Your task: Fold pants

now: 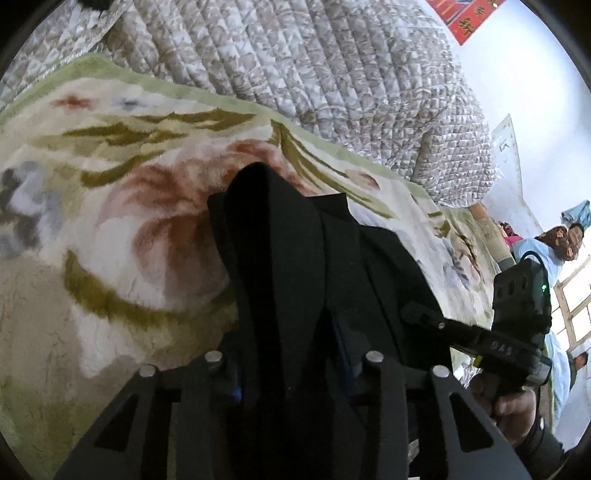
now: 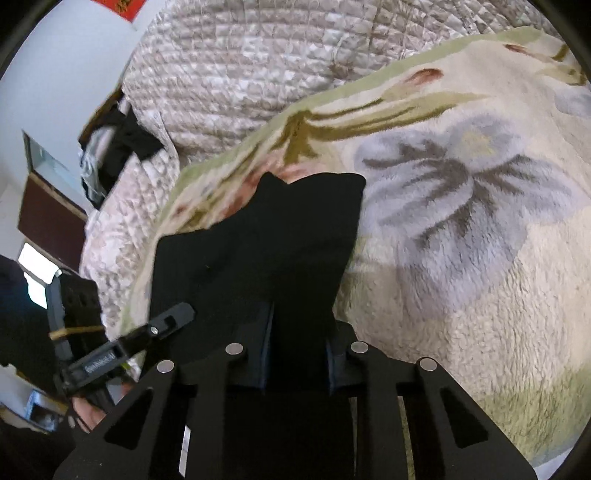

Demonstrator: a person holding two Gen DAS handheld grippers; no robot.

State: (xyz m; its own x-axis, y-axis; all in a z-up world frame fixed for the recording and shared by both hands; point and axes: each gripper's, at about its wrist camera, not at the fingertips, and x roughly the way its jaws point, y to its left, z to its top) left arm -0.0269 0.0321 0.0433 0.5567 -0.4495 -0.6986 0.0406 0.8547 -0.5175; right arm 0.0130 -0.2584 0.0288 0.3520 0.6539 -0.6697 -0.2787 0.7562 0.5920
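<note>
— Where are the black pants point(image 1: 291, 236)?

— On the fluffy flower blanket point(image 1: 110, 206), bunched up between the two tools. Near edge lifted off the blanket, far part resting on it.

— And the left gripper point(image 1: 291, 354)?

— Clamped on a thick fold of the pants. Cloth fills the gap between the fingers point(image 1: 231, 369) and sticks up past them in a dark peak.

— The right gripper point(image 2: 297, 343)?

— Same thing. Pinching another bit of the pants point(image 2: 266, 236), cloth squeezed tight in the gap.

— Why two grabs and not one?

— Probably to hold the edge flat. One grab would let the cloth droop and twist. Two grabs side by side keep it wide, so it can likely be carried over in one neat flap.

— Why so close together?

— From the left wrist view, the other tool sits just beside, held in a hand point(image 1: 513, 406). Looks like both bite the same end of the pants.

— Anything else around?

— A quilted cover point(image 2: 240, 74) heaped behind the blanket, well clear of the pants. Red paper point(image 1: 465, 18) up on the wall.

— Fold finished?

— Not yet, by the look of it. Cloth bunched, not lying flat.
</note>
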